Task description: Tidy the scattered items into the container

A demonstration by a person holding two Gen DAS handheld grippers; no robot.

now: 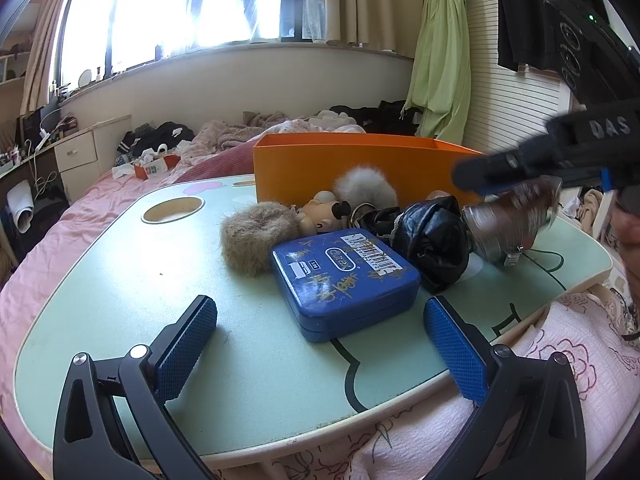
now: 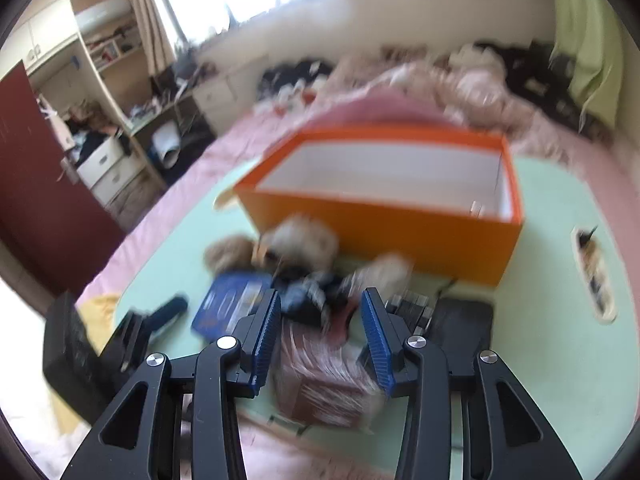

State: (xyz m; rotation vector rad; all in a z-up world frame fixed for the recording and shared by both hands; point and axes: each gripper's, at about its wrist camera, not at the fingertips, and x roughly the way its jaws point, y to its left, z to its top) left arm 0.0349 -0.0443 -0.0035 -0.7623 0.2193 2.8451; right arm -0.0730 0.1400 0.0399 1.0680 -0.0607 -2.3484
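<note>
Pale green lap table (image 1: 120,280) laid across the bed. Open orange box (image 1: 360,172) at its far edge. In front of the box: blue tin (image 1: 344,280), black crumpled bag (image 1: 432,240), brown fur scrunchie (image 1: 256,236), small doll (image 1: 320,212). Right gripper (image 2: 320,320) clamped on a clear-wrapped brown packet (image 2: 324,376), just before the box. Left gripper (image 1: 320,348) released, straddling the tin's near corner, pads clear.
</note>
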